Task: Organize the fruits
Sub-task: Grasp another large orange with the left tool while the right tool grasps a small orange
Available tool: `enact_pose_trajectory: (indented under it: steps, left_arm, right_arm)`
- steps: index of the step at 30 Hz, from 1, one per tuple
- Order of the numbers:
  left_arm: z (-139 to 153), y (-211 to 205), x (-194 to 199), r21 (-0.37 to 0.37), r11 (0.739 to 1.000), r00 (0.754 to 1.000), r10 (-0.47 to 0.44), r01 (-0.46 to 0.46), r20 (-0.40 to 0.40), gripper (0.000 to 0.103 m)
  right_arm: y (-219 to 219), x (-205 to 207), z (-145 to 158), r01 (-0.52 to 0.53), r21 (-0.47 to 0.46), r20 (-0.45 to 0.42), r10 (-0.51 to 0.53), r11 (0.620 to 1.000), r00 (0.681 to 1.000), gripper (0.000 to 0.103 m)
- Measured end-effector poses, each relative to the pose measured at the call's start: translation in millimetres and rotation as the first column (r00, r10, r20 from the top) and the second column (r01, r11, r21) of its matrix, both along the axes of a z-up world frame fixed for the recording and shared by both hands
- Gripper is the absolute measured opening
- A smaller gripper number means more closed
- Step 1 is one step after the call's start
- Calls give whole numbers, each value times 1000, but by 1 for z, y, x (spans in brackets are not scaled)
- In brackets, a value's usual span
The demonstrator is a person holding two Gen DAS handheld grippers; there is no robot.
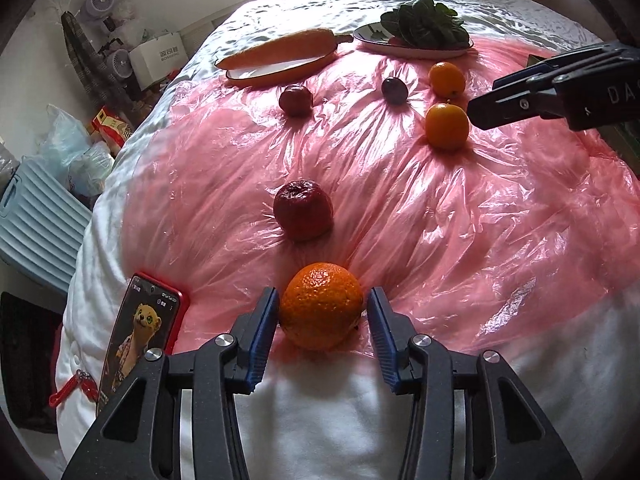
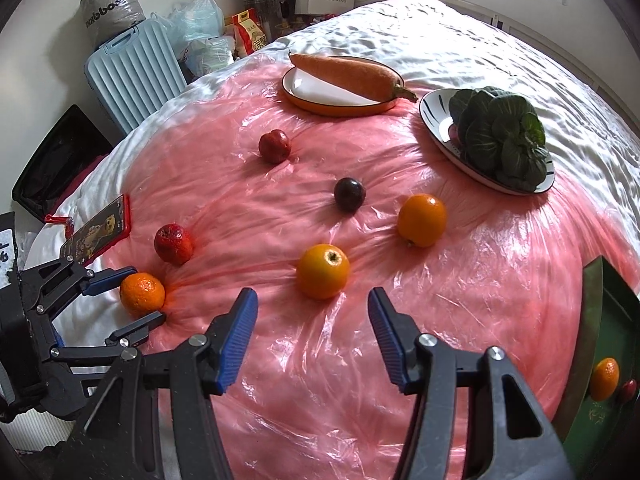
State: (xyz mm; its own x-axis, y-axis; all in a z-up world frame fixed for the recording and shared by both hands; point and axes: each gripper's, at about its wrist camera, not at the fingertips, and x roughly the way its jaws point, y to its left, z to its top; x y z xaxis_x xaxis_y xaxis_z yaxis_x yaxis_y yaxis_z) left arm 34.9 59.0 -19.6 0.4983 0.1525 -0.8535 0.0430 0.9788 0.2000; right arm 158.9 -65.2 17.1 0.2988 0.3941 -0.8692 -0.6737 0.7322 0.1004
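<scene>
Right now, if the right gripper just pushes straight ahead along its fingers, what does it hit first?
Most likely the smooth orange, which sits just beyond the open right gripper, roughly centred between its fingers. Beyond that lies the dark plum. How high the fingers ride above the plastic sheet is unclear.

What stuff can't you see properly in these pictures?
- Green box, right wrist view: cut off by the picture's edge; only an orange and something red inside show.
- Left gripper around the mandarin, left wrist view: contact unclear.
- Phone: text too small.
</scene>
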Motion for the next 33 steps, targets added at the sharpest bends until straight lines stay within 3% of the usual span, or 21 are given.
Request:
enact_pose_trajectory:
  steps: [21,24,29,33]
  left_arm:
    - [-3,-8,3,78,989,992,-126,127,-16,40]
    - [-5,-10,4,95,985,990,-142,143,-24,40]
    - [-5,-10,4,97,984,989,-149,150,-18,35]
    - [0,-9,2,92,987,992,-129,128,-2,35]
  right_arm:
    - [29,35,-42,-36,-77,-95,28,996,995,99]
    - [31,37,-45,-40,-87,-100,31,995,994,93]
    - [29,40,-50,-41,-83,-117,31,996,993,72]
    - [28,40,-49,-35,-69,-112,27,997,993,68]
